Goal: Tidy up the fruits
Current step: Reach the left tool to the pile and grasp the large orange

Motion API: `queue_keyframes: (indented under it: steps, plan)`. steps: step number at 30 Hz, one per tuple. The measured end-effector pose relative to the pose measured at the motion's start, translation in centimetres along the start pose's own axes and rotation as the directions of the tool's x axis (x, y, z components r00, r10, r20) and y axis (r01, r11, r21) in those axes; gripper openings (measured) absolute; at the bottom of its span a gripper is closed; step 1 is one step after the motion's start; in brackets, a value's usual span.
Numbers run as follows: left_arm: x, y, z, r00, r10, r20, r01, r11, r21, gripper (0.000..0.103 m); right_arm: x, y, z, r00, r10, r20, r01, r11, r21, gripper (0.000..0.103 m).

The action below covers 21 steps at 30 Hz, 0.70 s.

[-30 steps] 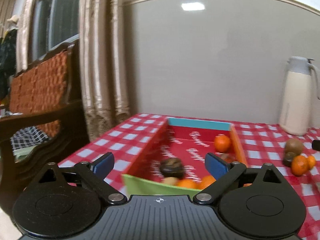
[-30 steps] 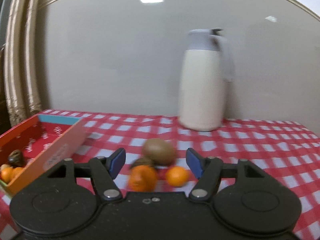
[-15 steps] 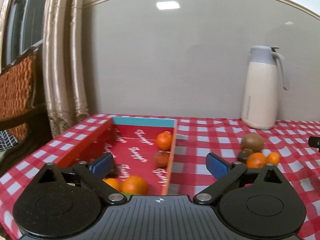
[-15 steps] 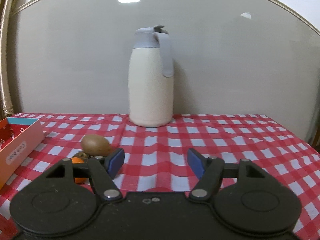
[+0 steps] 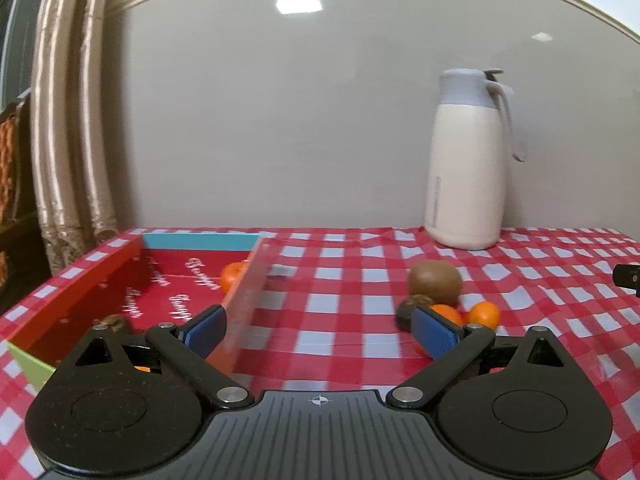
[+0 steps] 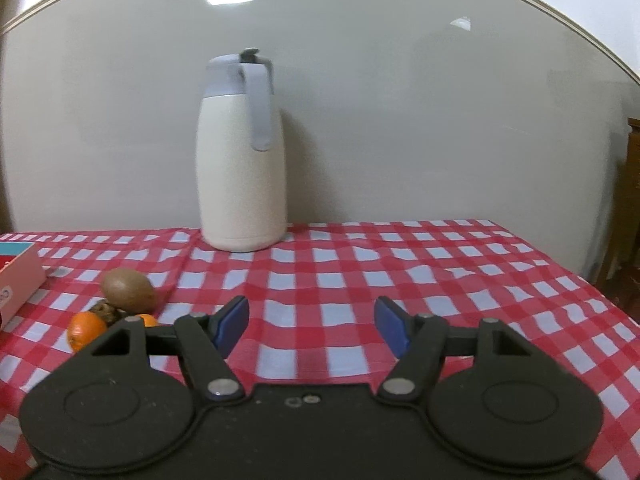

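Both grippers, left gripper (image 5: 319, 330) and right gripper (image 6: 311, 323), gape wide and empty; brown oval kiwi (image 5: 435, 282) beyond left's right jaw.

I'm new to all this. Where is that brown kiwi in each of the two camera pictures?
Left wrist view: the kiwi lies right of centre on the checked cloth, behind two oranges.
Right wrist view: the kiwi lies at lower left.
Shared landmark: the cream jug against the wall.
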State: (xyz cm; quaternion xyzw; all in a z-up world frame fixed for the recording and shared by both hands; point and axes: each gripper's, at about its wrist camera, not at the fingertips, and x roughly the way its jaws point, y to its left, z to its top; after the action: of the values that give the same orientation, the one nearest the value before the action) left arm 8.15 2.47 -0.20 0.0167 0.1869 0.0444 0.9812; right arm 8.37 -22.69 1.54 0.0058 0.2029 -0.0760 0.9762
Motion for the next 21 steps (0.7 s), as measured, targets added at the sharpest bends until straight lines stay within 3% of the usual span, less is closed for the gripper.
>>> queue_keyframes:
  steps: [9,16,18,20,21]
  plan:
    - [1.4,-3.6,0.0,0.998,-0.054,-0.017,0.055,0.998,0.024,0.098,0.5,-2.7,-0.3,0.998,-0.053,-0.018,0.054,0.998,0.020,0.069]
    - [3.4,-5.8,-0.3,0.995,-0.070,-0.076,0.074,0.996,0.042,0.098,0.8,-4.1,-0.5,0.996,-0.082,-0.027,0.082,0.996,0.025,0.069]
    - [3.8,-6.3,-0.4,0.993,-0.078,-0.087,0.081,0.996,0.037,0.091,1.0,-4.4,-0.5,0.996,-0.089,-0.029,0.090,0.996,0.027,0.069]
    - [4.5,-6.8,-0.5,0.989,-0.092,-0.115,0.097,0.995,0.037,0.077,1.1,-4.7,-0.6,0.995,-0.095,-0.032,0.096,0.995,0.029,0.069]
    - [4.8,-7.0,-0.5,0.987,-0.098,-0.130,0.104,0.994,0.038,0.075,1.2,-4.8,-0.6,0.995,-0.099,-0.034,0.100,0.995,0.028,0.069]
